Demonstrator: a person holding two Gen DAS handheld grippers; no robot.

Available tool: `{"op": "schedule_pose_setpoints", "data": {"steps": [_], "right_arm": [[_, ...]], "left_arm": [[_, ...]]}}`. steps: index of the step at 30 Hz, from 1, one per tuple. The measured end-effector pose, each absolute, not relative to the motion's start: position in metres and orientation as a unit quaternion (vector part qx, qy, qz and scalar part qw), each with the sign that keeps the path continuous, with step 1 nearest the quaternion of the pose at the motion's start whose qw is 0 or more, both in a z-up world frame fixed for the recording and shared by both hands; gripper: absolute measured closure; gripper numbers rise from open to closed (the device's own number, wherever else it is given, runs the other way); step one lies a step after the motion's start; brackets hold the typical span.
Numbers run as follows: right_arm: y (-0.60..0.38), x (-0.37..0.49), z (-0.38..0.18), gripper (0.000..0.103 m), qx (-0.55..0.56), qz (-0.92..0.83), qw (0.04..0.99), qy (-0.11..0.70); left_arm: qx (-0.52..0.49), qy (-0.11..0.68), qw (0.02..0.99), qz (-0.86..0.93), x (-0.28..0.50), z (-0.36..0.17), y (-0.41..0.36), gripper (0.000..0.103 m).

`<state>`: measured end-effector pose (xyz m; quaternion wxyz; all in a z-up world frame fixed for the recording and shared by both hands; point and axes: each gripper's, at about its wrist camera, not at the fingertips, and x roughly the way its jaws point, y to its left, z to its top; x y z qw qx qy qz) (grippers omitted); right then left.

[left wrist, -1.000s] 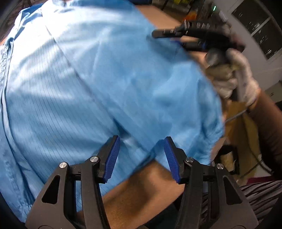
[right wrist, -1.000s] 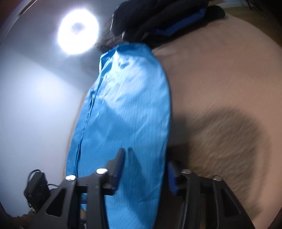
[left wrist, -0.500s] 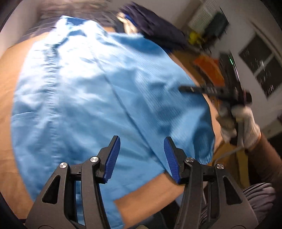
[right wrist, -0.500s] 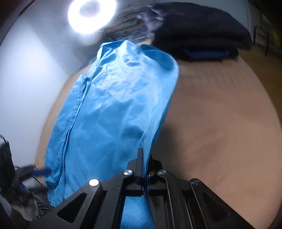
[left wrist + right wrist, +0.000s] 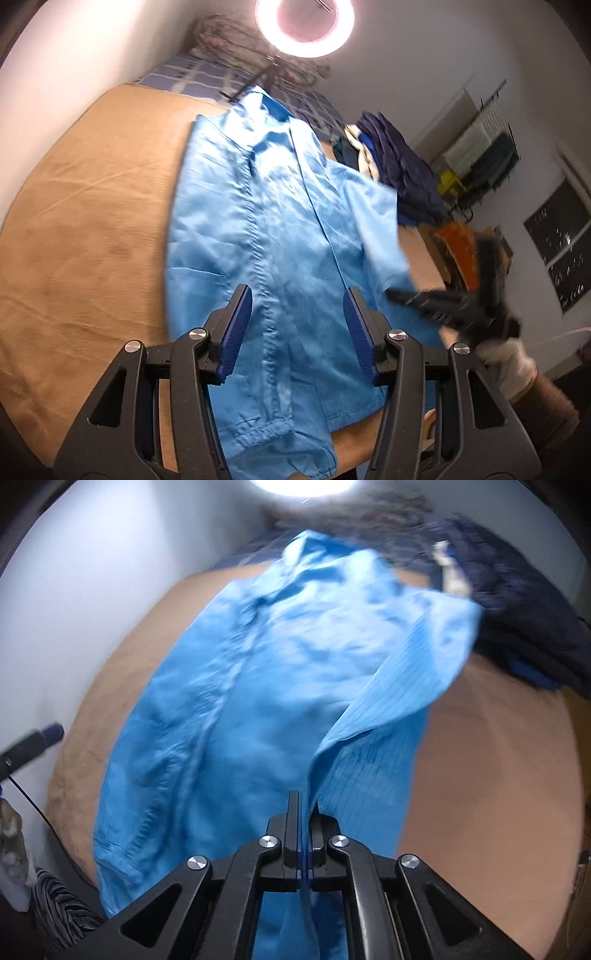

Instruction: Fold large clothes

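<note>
Blue garment point(image 5: 258, 701) edge pinched, right gripper point(image 5: 304, 805) angled steeply down, lifting fold.

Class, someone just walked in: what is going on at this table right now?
A person with a gripper in each hand is folding a light blue garment on a tan table. The right gripper is shut on the garment's right edge, lifting that flap. The left gripper hangs open above the cloth, holding nothing.
</note>
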<state>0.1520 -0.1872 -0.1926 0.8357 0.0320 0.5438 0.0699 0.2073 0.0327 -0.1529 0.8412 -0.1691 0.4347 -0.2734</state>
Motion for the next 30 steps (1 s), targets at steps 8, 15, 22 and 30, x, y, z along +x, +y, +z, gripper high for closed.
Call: {"op": "schedule_pose_setpoints", "data": {"steps": [8, 15, 22, 30], "right_arm": [[-0.115, 0.171, -0.254, 0.103, 0.003, 0.099, 0.801, 0.590], [-0.142, 0.161, -0.238, 0.065, 0.106, 0.172, 0.783, 0.588], [-0.215, 0.086, -0.197, 0.067, 0.191, 0.163, 0.814, 0.523], [-0.208, 0.041, -0.234, 0.077, 0.169, 0.139, 0.796, 0.565]], "left_arm": [[-0.227, 0.429, 0.837, -0.253, 0.217, -0.158, 0.063, 0.051], [-0.214, 0.455, 0.826, -0.255, 0.222, -0.175, 0.054, 0.051], [-0.185, 0.447, 0.838, -0.252, 0.207, -0.166, 0.061, 0.051], [-0.177, 0.444, 0.843, -0.248, 0.195, -0.155, 0.049, 0.051]]}}
